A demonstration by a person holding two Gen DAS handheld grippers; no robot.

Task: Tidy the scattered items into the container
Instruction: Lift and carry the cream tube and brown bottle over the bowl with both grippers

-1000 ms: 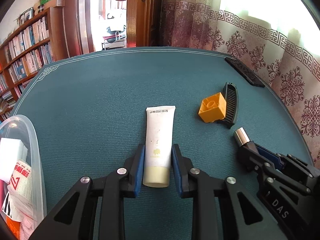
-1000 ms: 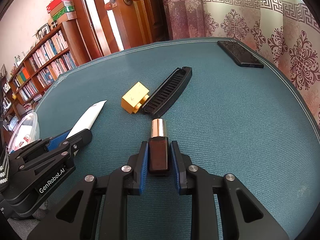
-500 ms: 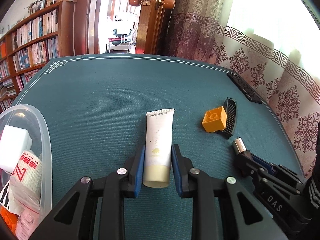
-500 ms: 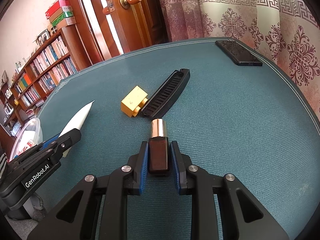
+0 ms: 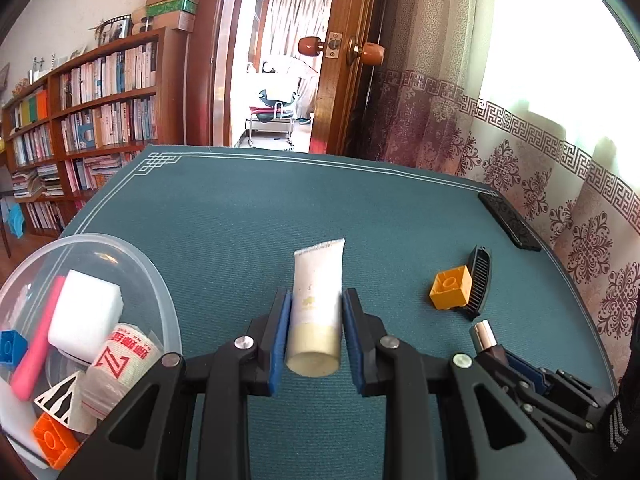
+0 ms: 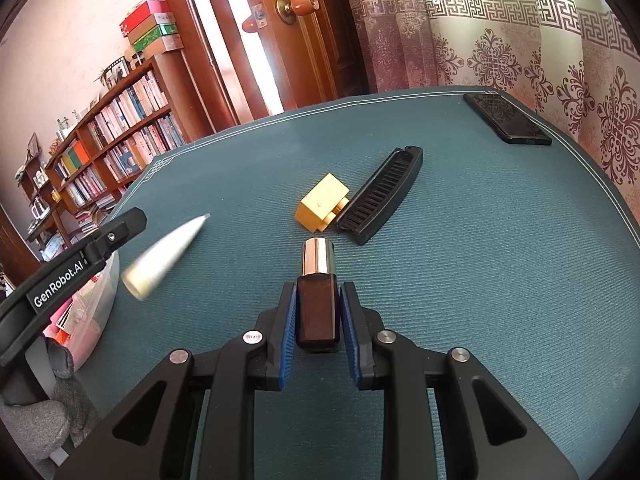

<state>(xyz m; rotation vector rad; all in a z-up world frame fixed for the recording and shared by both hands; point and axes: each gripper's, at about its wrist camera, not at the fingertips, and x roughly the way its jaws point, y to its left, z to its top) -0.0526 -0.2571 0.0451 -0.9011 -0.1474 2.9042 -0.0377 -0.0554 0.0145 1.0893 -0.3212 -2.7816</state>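
Observation:
My left gripper (image 5: 314, 312) is shut on a white cream tube (image 5: 316, 304), held above the green table; the same tube (image 6: 164, 258) hangs tilted in the air in the right wrist view. My right gripper (image 6: 318, 308) is shut on a small brown bottle (image 6: 318, 308) with a silver cap, also seen at the lower right of the left wrist view as the brown bottle (image 5: 486, 338). A clear plastic container (image 5: 160, 280) sits at the left and holds a white sponge, a pink stick, a bandage roll and toy bricks. A yellow brick (image 6: 322, 208) and a black comb (image 6: 380, 196) lie together on the table.
A black phone (image 6: 506, 118) lies near the table's far right edge by the curtain. A bookshelf (image 5: 80, 120) and an open wooden door (image 5: 344, 80) stand behind the table. A grey-gloved hand (image 6: 48, 400) holds the left tool.
My left gripper has lifted the cream tube off the table and swung left toward the container, which now shows more fully. My right gripper still holds the brown bottle, slightly raised.

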